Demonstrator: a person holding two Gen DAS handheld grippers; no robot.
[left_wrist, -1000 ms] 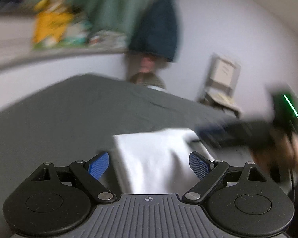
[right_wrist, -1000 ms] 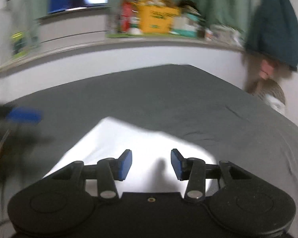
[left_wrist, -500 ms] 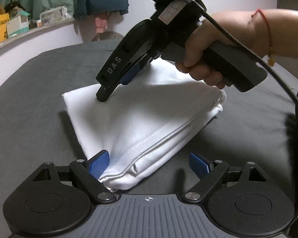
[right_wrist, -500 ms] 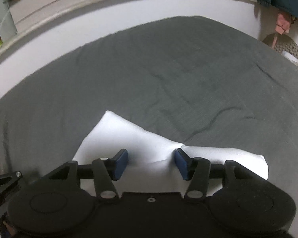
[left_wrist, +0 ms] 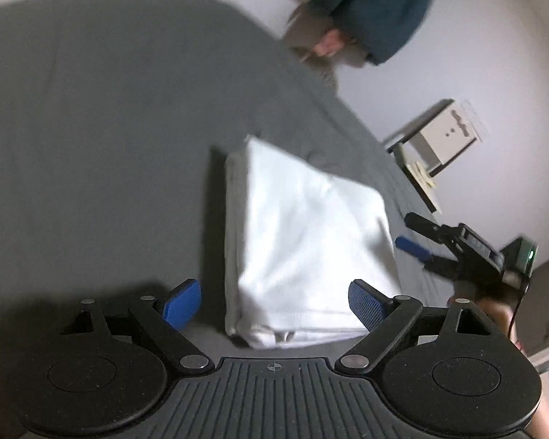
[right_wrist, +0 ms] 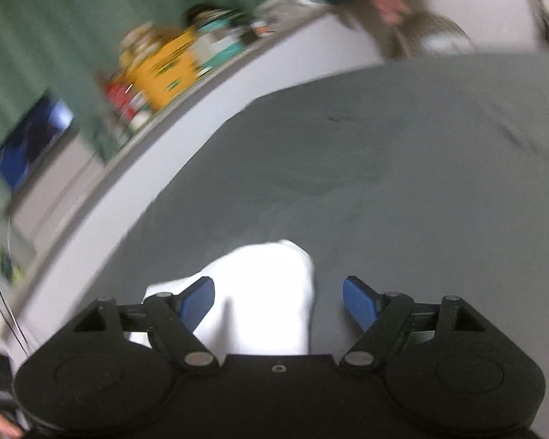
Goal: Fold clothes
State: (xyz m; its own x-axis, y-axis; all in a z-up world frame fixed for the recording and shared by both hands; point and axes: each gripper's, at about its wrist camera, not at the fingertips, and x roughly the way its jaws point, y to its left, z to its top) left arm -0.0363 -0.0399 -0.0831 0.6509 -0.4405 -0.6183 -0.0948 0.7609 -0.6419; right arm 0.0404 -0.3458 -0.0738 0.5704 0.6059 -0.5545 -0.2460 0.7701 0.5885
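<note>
A folded white garment (left_wrist: 307, 241) lies flat on the dark grey bed sheet (left_wrist: 91, 146), its layered edges facing my left gripper. My left gripper (left_wrist: 274, 303) hovers open just in front of its near end, nothing between the blue pads. In the left wrist view my right gripper (left_wrist: 417, 236) shows at the garment's right side, open and apart from the cloth. In the right wrist view, the right gripper (right_wrist: 278, 301) is open above a corner of the white garment (right_wrist: 267, 292); the image is blurred.
The grey bed sheet (right_wrist: 402, 183) stretches far ahead. A white wall ledge (right_wrist: 172, 124) carries a yellow box (right_wrist: 164, 69) and other items. A dark blue garment (left_wrist: 380, 7) hangs on the wall. A small white stand (left_wrist: 435, 139) stands beside the bed.
My right gripper has lifted off the top of the garment and moved to its right side, its jaws wider apart. Both cameras have swung, and the folded garment stays on the bed.
</note>
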